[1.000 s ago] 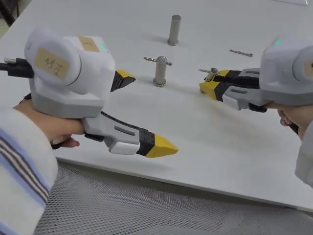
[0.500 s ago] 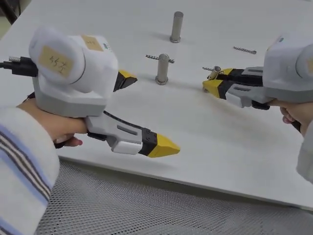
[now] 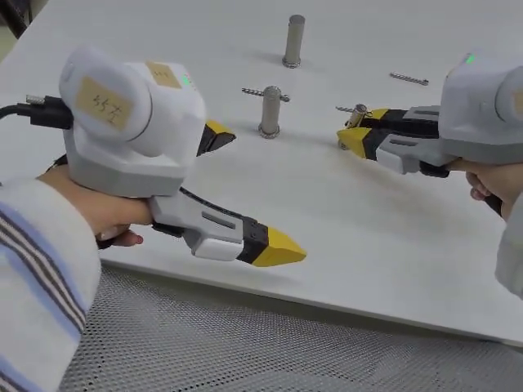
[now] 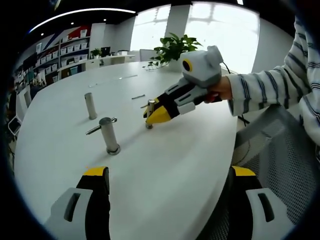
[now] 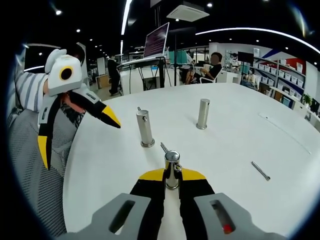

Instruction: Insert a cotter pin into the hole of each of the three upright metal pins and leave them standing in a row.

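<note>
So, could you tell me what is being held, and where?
The right gripper clamps the nearest metal pin by its shaft; the left gripper holds nothing.

Looks like an open-plan office. Shows a big white table (image 4: pixel 175 150), stocked shelves (image 4: pixel 65 55) along one wall, and a potted plant (image 4: pixel 175 47) before tall bright windows (image 4: pixel 220 25). Has a raised laptop (image 5: pixel 156 40), a person (image 5: pixel 210 70) seated far off, and a mesh chair (image 4: pixel 280 145) by the table. Overhead, carries strip lights (image 5: pixel 127 15) and an air-con unit (image 5: pixel 187 12) on a dark ceiling (image 5: pixel 240 15).
</note>
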